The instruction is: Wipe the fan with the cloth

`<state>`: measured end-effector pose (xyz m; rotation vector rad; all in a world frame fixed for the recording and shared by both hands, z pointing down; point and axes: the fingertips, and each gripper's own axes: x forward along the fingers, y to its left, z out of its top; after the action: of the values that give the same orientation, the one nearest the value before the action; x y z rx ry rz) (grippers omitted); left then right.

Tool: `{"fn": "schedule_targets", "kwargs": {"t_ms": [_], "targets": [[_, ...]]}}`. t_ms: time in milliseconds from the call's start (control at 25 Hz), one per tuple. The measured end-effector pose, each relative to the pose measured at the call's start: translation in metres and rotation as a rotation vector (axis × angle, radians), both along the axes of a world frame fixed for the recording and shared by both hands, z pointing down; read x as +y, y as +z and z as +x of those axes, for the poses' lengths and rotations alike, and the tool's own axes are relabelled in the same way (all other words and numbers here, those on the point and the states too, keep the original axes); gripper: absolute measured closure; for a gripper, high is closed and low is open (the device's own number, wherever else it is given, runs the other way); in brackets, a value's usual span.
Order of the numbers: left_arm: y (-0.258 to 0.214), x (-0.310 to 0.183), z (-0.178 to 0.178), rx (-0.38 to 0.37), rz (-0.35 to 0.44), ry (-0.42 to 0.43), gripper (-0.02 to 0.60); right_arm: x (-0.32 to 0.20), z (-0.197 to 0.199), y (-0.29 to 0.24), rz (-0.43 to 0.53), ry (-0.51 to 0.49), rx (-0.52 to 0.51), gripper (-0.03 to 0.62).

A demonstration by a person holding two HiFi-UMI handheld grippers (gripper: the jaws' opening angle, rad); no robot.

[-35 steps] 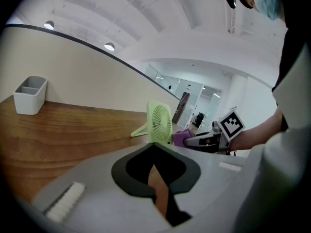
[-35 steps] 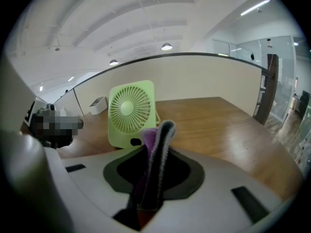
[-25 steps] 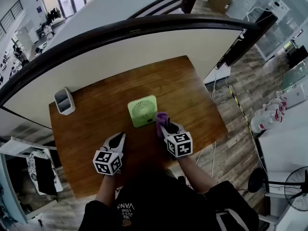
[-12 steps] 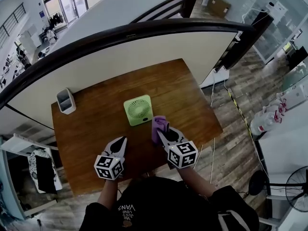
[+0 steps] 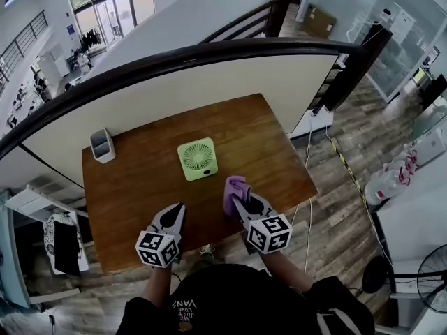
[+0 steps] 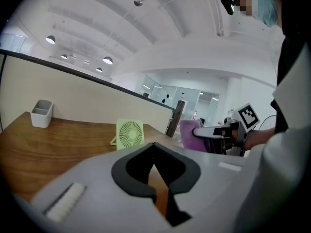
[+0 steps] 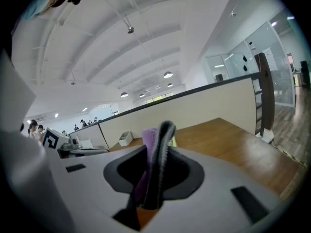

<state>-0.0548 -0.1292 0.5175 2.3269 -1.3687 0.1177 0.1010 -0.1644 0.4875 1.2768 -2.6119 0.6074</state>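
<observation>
A small light-green square fan (image 5: 198, 158) stands upright near the middle of the wooden table (image 5: 279, 152); it also shows in the left gripper view as the fan (image 6: 129, 134). My right gripper (image 5: 238, 199) is shut on a purple cloth (image 5: 234, 191), held up off the table in front of and to the right of the fan. In the right gripper view the cloth (image 7: 149, 144) is pinched between the jaws and hides most of the fan. My left gripper (image 5: 174, 213) is shut with nothing in it, lifted near the table's front edge, left of the fan.
A white rectangular holder (image 5: 103, 145) stands at the table's far left corner. A cream partition with a dark rail (image 5: 209, 47) runs behind the table. The floor drops away to the right, with cables by the table leg.
Both grippers have lifted and drawn back toward the front edge of the table. The cloth has come away from the fan's right side with the right gripper.
</observation>
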Motion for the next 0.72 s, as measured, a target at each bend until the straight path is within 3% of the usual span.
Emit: {"fn": "schedule_targets", "kwargs": {"t_ms": [720], "targets": [[-0.028,0.088,0.026,0.014,0.075,-0.099,0.571,0.082,0.03,-0.023,0.051,-0.069,-0.035,0.5]]}}
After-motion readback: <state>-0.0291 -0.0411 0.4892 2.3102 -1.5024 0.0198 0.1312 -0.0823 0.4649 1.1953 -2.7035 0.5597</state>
